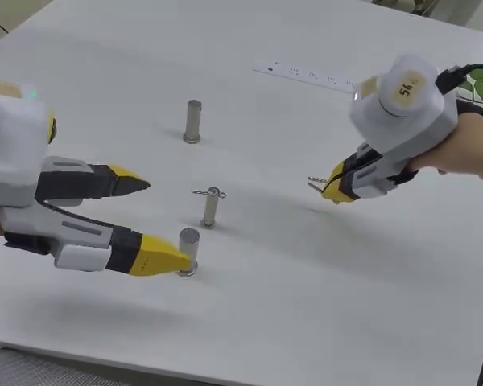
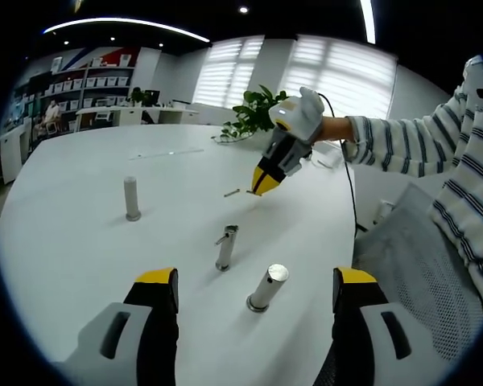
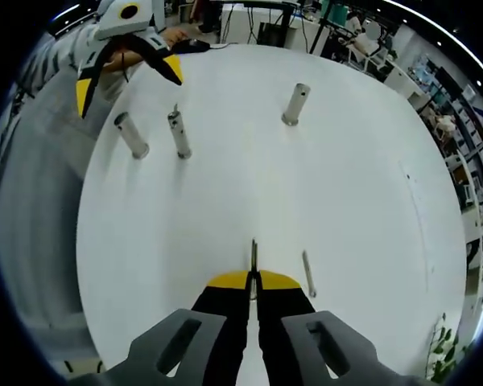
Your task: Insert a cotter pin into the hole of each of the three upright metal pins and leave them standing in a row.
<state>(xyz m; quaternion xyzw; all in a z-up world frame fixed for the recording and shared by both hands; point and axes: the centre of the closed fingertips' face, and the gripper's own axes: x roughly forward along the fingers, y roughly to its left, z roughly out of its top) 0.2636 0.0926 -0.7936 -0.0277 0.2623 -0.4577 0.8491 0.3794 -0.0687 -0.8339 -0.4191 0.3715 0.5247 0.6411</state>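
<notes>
While in right claw [image 3: 254,276], cotter pin [image 3: 253,256].

So the head view looks forward and down from fairly high over the white counter [image 1: 322,314], with the left gripper [image 1: 169,222] close in at its left edge and the right gripper [image 1: 332,191] over at its right. The left gripper view sits low, near the counter, looking along its own jaws across to the right gripper, while the right gripper view looks back the opposite way from higher up. All three share the row of metal pins [image 1: 211,207], and each gripper view catches the other gripper.
</notes>
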